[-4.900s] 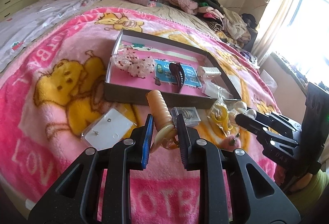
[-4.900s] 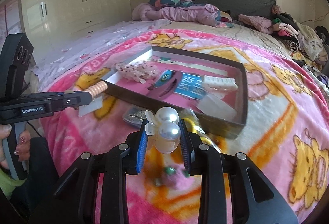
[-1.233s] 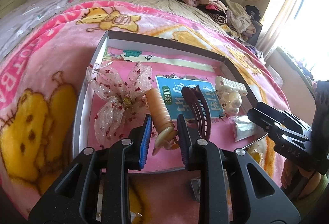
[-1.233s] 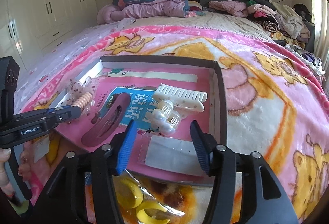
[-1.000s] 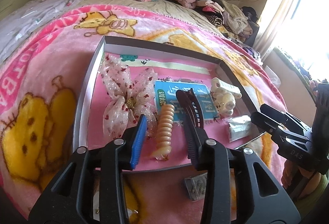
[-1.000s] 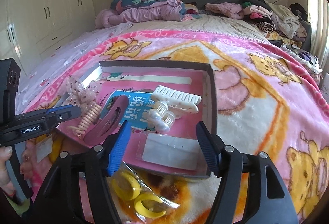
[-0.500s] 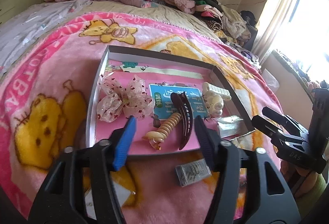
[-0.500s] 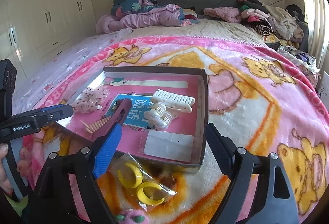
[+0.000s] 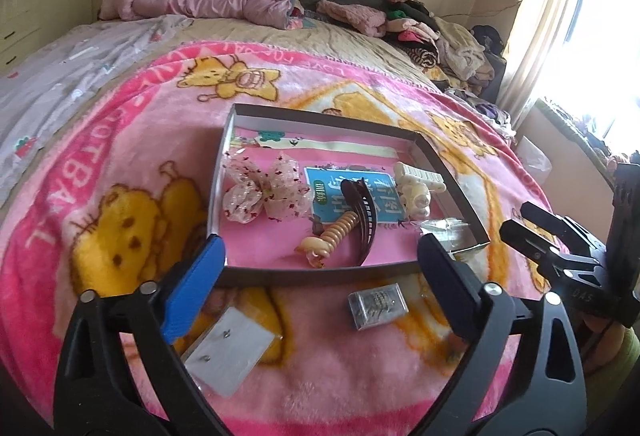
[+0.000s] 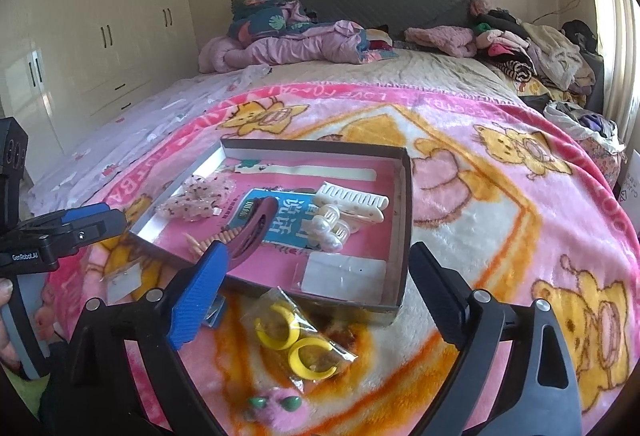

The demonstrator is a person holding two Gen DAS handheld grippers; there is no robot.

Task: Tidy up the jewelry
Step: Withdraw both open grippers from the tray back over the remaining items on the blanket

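Both tools are released and carry nothing. The left hand-held gripper point(image 9: 320, 268) fills the bottom of its view with its jaws spread wide, just short of the near wall of the shallow cardboard tray point(image 9: 316, 272). The right hand-held gripper point(image 10: 320, 276) is likewise wide open at the bottom of its own view, above the bagged yellow hoop earrings point(image 10: 298, 342) that lie on the pink cartoon blanket point(image 10: 500, 196) in front of the tray.

Inside the tray, in the left wrist view, a sheer spotted bow point(image 9: 264, 194) sits centre-left. A beige spiral hair clip point(image 9: 332, 236) lies at the centre, touching a dark brown banana clip point(image 9: 362, 214) on its right. A white claw clip point(image 9: 420, 176) and a pearl clip point(image 9: 418, 198) lie right of centre, beside a blue printed card point(image 9: 340, 192). A clear packet point(image 10: 344, 276) rests in the tray's near right corner.

Outside the tray, low in the left wrist view, a small clear box point(image 9: 376, 306) lies on the blanket, and an earring card point(image 9: 230, 356) lies at lower left. A pink fuzzy piece with green studs point(image 10: 276, 408) sits at the bottom centre of the right wrist view.
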